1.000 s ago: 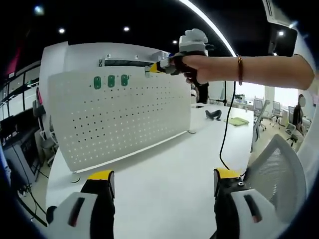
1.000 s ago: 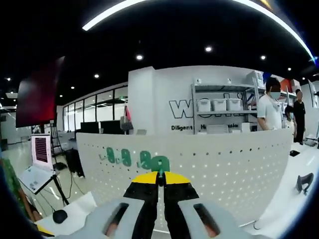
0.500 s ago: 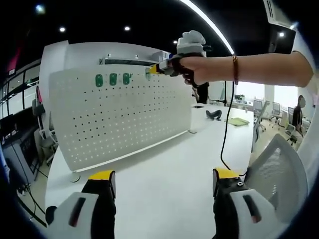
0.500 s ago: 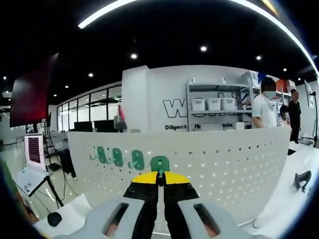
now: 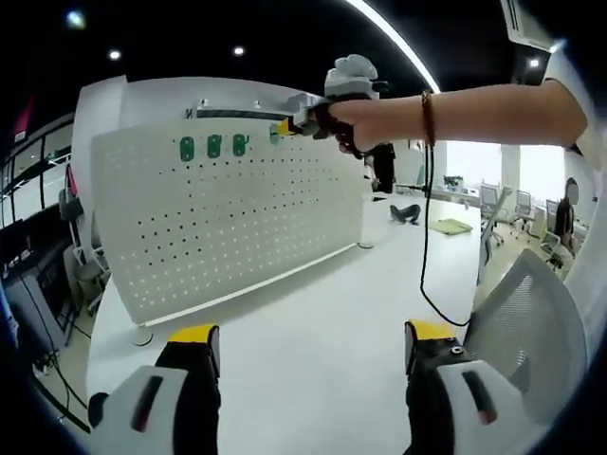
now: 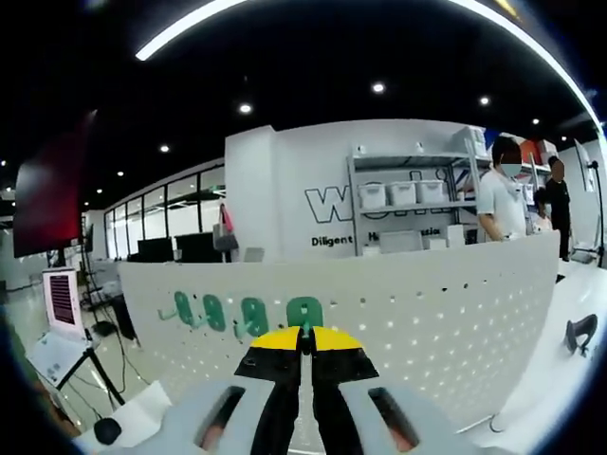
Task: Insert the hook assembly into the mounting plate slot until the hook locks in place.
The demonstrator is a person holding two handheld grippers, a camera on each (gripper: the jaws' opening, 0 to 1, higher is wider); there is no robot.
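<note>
Your right gripper point(image 5: 285, 127) now sits further left along the top edge of the pegboard point(image 5: 228, 218), closer to the three mounted green hooks point(image 5: 213, 146) than a second ago. In the right gripper view, the held green hook point(image 6: 304, 312) now lines up just beside that row on the pegboard.

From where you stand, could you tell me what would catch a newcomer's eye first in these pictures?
The white pegboard panel standing upright on the white table, with a row of green hooks near its top edge. Next, the right gripper, held up at that top edge, its jaws shut on another green hook. The left gripper sits low over the table, jaws open.
</note>
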